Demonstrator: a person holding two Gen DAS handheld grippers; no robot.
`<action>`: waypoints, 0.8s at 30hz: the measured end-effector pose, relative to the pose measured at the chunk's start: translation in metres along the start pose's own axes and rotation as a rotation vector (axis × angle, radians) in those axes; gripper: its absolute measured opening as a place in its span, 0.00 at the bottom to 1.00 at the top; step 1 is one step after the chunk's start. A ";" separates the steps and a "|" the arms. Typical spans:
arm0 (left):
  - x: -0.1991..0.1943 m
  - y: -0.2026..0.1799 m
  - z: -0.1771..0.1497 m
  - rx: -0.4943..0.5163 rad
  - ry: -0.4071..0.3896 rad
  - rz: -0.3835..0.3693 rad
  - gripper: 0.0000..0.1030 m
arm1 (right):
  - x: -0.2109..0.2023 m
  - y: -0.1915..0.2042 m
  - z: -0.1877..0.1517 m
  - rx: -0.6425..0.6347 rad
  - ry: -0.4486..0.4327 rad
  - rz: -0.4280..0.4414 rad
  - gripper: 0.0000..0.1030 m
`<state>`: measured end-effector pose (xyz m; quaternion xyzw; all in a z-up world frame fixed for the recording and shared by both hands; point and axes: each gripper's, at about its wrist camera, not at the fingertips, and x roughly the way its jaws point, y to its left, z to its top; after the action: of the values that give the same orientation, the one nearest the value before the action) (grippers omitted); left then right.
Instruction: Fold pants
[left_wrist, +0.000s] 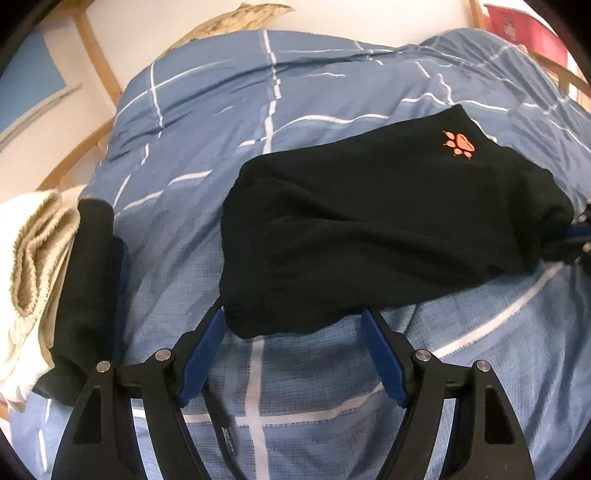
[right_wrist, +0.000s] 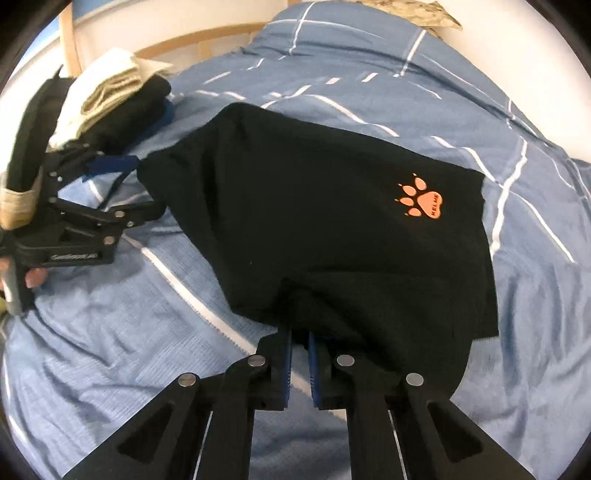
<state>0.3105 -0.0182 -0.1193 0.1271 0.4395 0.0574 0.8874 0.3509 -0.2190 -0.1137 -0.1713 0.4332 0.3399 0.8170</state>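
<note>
My right tongs (right_wrist: 300, 345) are pinched tight on the near edge of the black pants (right_wrist: 332, 221), the blue pads (right_wrist: 287, 363) nearly together with the dark fabric bunched over their tips. No earlier view bears on how they got there, so I only report the clamp. My left tongs (left_wrist: 291, 325) stand wide apart, holding nothing; the corner of the pants lies just between the two fingertips (left_wrist: 216, 325), and I cannot tell whether the pads touch the cloth. In the right wrist view the left tongs (right_wrist: 144, 184) sit at the far left corner of the pants, with a person's hand (right_wrist: 31, 278) on the handle.

The pants lie folded into a compact dark slab on the bed (left_wrist: 332, 387), an orange paw print (right_wrist: 423, 201) facing up. The bed is covered by a blue duvet with white grid lines, rumpled in places. A wooden bed frame (left_wrist: 107, 74) and a pale wall show behind it.

Beside the pants, near the left tongs, rests a stack of folded clothes (left_wrist: 55, 266): cream on the outside, black next to it. I see no containers.
</note>
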 end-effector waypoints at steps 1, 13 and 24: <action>-0.005 -0.006 -0.001 0.020 -0.015 0.001 0.73 | -0.006 0.001 -0.002 0.011 -0.013 0.001 0.08; -0.039 0.017 -0.025 -0.024 -0.137 0.026 0.77 | -0.021 0.006 -0.038 0.206 -0.010 -0.080 0.07; -0.018 0.062 -0.023 -0.139 -0.116 -0.191 0.47 | -0.012 0.030 -0.032 0.275 -0.021 -0.250 0.07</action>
<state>0.2824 0.0413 -0.1020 0.0262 0.3924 -0.0047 0.9194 0.3065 -0.2211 -0.1210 -0.1068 0.4422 0.1751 0.8731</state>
